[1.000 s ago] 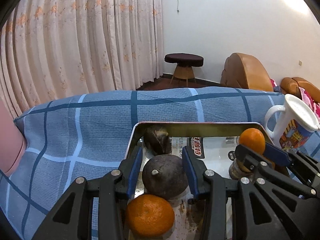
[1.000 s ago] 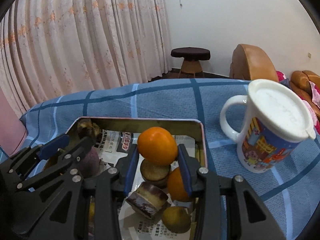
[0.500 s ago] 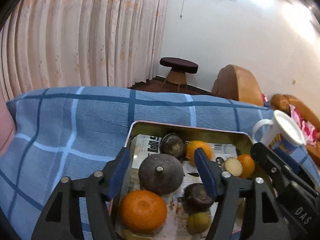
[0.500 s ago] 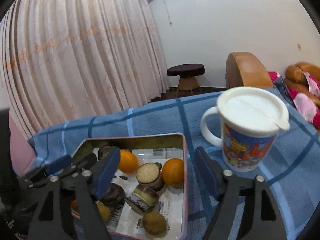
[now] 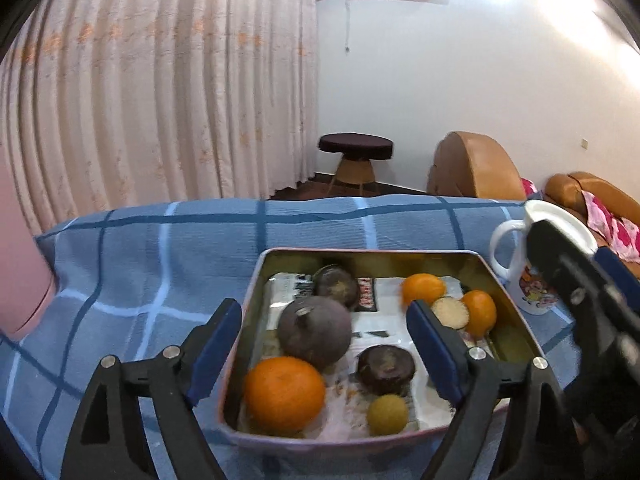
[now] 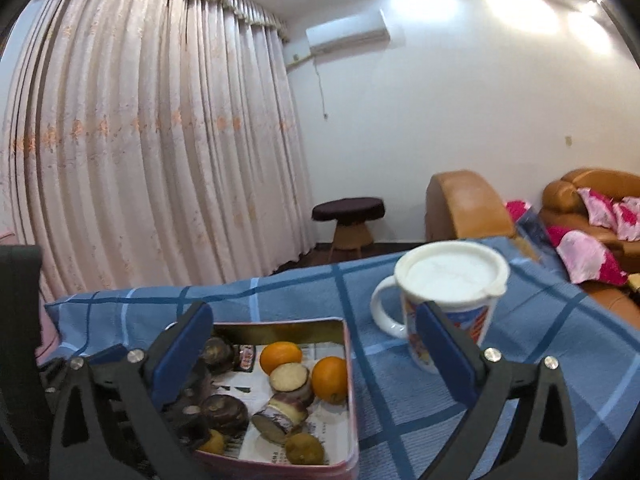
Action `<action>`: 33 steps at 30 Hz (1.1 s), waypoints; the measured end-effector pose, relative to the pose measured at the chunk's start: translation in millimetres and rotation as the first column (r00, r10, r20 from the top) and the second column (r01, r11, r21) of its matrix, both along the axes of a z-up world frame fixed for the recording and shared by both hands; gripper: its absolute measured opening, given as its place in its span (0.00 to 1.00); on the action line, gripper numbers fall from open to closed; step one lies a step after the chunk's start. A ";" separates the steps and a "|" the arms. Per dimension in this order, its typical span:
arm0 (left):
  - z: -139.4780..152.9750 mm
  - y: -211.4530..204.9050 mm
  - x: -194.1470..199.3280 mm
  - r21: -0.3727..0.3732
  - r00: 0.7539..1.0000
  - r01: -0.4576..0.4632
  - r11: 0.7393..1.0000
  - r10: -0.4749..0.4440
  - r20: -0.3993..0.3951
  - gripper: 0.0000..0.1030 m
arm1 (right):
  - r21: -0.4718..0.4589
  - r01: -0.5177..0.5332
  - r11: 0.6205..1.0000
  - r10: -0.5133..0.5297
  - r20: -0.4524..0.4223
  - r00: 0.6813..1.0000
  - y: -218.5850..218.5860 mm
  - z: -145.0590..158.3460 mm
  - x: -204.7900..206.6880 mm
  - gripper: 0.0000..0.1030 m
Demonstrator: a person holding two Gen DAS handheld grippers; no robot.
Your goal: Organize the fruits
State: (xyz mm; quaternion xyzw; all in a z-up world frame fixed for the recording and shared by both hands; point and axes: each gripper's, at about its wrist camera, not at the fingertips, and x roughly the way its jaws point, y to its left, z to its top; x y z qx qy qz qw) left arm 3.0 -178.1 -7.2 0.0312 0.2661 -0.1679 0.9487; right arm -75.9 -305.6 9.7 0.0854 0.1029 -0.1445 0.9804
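Orange [image 6: 281, 353] released into tin [image 6: 349, 364], right hand-held gripper [image 6: 314, 354] opening, now empty

Bare cloth [image 5: 160, 264] left of the tin [image 5: 256, 280]; mug [image 6: 448, 312] seemingly crowds its right

left gripper [image 5: 324, 354]: matte black plastic frame, two broad arms that fork outward, each with a triangular cut-out near its base
left gripper pads [image 5: 214, 346]: dark blue, flat and rectangular, set along the inner faces of the fingers
left gripper screws: round silver heads, two on each arm, at the joints behind the pads
right gripper [image 6: 314, 354]: same build, black forked arms with triangular cut-outs
right gripper pads [image 6: 180, 354]: dark blue, long, rounded at the tips
right gripper screws: silver heads, paired on each arm
right gripper seen from the left wrist: black, side-on and blurred, a blue pad edge and small silver screw heads showing
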 end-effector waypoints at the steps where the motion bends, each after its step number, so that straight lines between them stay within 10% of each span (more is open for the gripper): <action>1: 0.3 4.1 -1.8 -0.001 1.000 -0.012 1.000 0.012 0.001 0.84 | 0.003 0.008 1.000 -0.008 0.016 1.000 0.3 1.0 -4.4 1.00; 33: 12.3 54.5 -94.8 0.047 0.961 -0.116 0.992 0.100 0.257 0.84 | -0.102 0.067 0.993 -0.056 0.099 0.994 40.8 5.5 -83.4 1.00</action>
